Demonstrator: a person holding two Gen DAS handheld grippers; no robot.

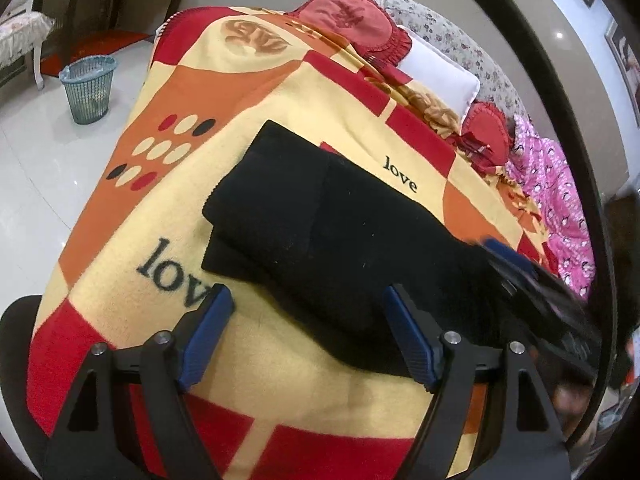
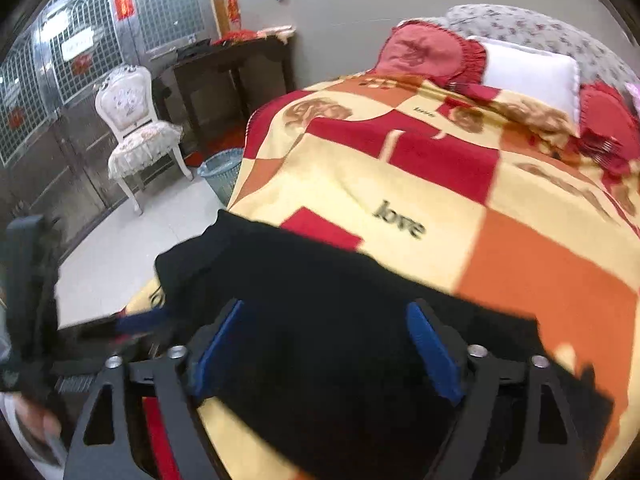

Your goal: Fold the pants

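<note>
Black pants [image 1: 320, 216] folded on blanket [image 1: 168, 92], L gripper [image 1: 308, 300] wide open, R gripper [image 2: 324, 312] wide open, both empty

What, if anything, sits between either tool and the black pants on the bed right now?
Nothing visible. The black pants lie folded on the blanket, directly ahead of the open left tool and under the open right tool. Pillows and the pink garment sit well off to the side.

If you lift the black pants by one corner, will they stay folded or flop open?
Probably flop open: the black pants lie in soft, loose layers on the blanket, with nothing pinning them. They look thick and fuzzy, so they likely grip rather than slide. Pushed, they would probably bunch up.
</note>
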